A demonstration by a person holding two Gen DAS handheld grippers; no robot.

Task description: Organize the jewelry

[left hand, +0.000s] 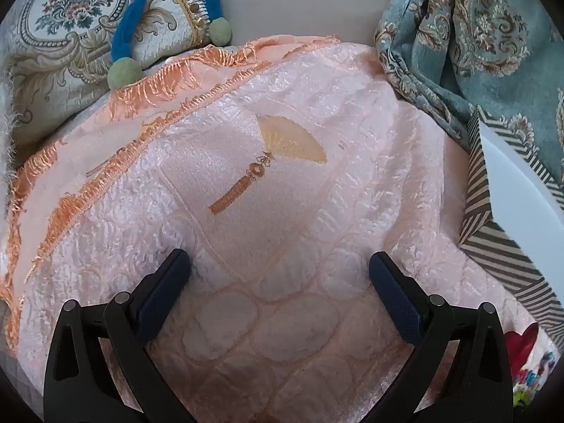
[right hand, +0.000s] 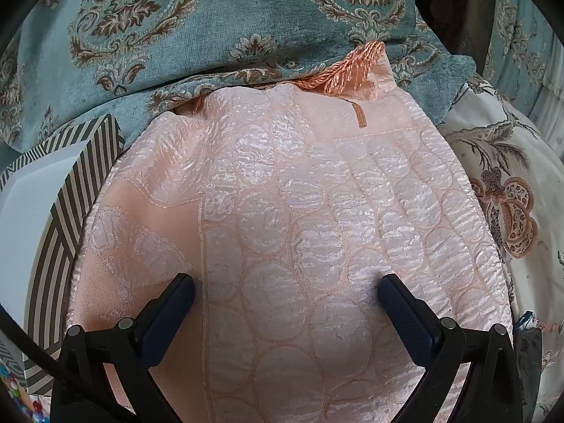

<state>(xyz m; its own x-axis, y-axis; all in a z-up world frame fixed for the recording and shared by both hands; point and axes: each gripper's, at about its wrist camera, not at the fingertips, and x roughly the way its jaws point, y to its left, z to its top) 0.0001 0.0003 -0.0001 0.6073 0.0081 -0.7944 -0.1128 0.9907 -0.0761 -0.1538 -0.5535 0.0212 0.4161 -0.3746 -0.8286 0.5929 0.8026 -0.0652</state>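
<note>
Left gripper (left hand: 278, 268): released, fingers spread wide, nothing between them, poised over a pink quilted cloth (left hand: 282, 211) with an orange fringe (left hand: 70, 190) along its far-left edge. An embroidered fan with tassel (left hand: 268, 162) lies at the cloth's centre. A striped box (left hand: 493, 246) with a white top stands at the cloth's right edge; a teal patterned fabric (left hand: 476, 35) is bunched beyond it, and a floral cushion (left hand: 63, 28) with blue cords (left hand: 127, 28) sits at the far left.

Right gripper (right hand: 286, 287): likewise released and empty, above the same cloth (right hand: 299, 211). The box (right hand: 60, 194) appears at the left edge, the teal fabric (right hand: 176, 17) along the far edge.

No jewelry can be made out in either view.
</note>
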